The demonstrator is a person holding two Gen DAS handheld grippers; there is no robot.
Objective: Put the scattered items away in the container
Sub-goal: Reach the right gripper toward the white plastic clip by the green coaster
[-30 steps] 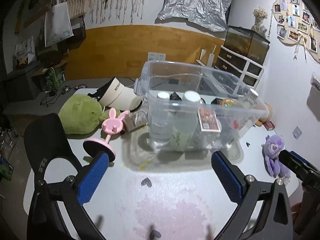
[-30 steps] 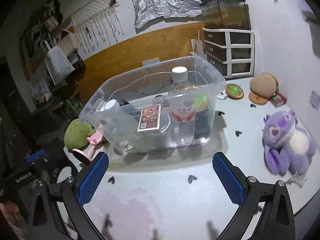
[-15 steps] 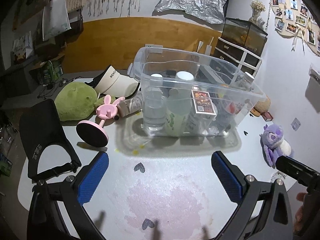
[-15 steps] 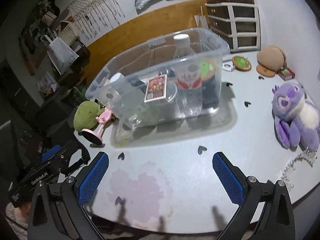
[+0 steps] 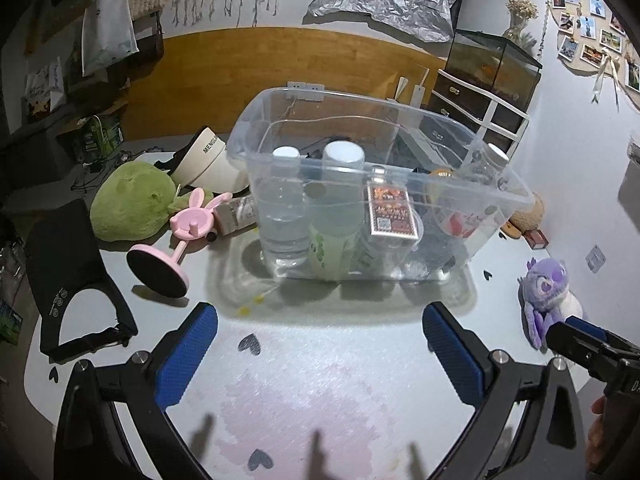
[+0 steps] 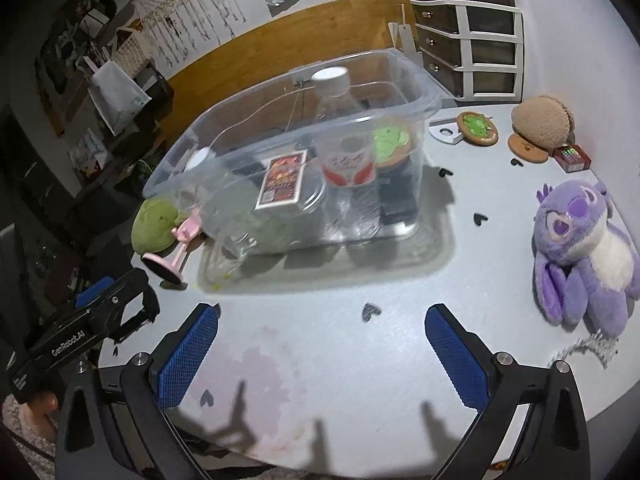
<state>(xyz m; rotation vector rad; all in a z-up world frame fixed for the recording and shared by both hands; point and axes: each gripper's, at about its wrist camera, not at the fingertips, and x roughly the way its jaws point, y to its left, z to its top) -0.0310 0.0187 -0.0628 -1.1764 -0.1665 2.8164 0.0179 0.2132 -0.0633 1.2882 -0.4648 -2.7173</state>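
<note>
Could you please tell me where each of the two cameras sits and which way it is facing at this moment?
Left wrist: on the left gripper, facing the clear bin head-on; its blue fingers and the right gripper's tip show.
Right wrist: on the right gripper, facing the bin from its right, purple plush beside; its fingers and the left gripper show.
Shared: bin, purple plush, green plush, pink stand.

The container (image 5: pixel 400 200) stands mid-table (image 5: pixel 320 360); the plush turtle (image 5: pixel 132 204) lies left, the plush octopus (image 5: pixel 546 296) right.
</note>
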